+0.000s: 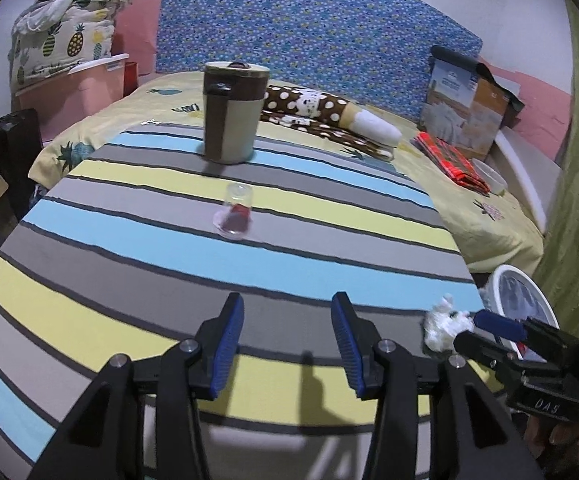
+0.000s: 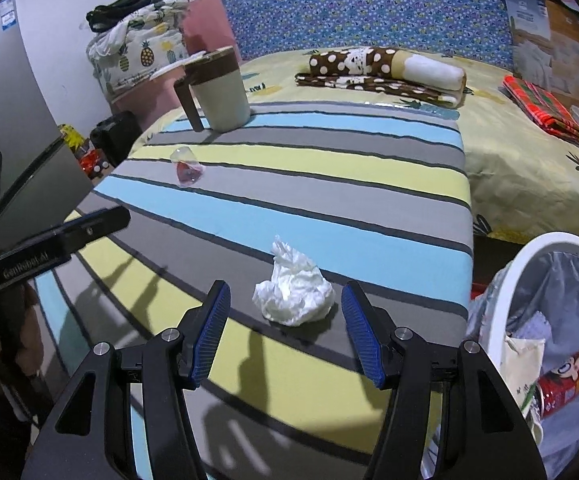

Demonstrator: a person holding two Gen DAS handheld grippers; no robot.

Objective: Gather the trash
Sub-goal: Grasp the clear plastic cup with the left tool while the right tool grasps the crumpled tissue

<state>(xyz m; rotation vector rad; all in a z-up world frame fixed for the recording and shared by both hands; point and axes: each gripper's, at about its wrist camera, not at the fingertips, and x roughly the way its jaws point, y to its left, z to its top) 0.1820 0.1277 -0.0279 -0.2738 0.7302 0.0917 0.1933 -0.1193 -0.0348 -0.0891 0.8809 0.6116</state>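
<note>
From the right wrist view I see the inside of the white trash bin (image 2: pixel 529 264) at the table's right edge: a grey liner holding a red printed can (image 2: pixel 565 376) and pale paper. The left wrist view shows only the bin's rim (image 1: pixel 529 292) and part of the liner.

My right gripper (image 2: pixel 285 316) is spread wide, its blue pads on either side of the crumpled white tissue (image 2: pixel 293 296) without touching it. The tissue rests on the striped tablecloth (image 2: pixel 329 184) near the table's front right corner, just beside the bin. Its long axis runs roughly away from the gripper, with a twisted peak pointing toward the far side of the table. In the left wrist view the same tissue (image 1: pixel 445 326) sits at the tip of the right gripper (image 1: pixel 465 330).

My left gripper (image 1: pixel 287 322) is also spread, holding nothing, over the tablecloth. Further out, a clear plastic cup (image 1: pixel 235 214) with red contents lies tipped, its mouth toward me. A brown-and-cream lidded mug (image 1: pixel 233 114) stands upright beyond it.
</note>
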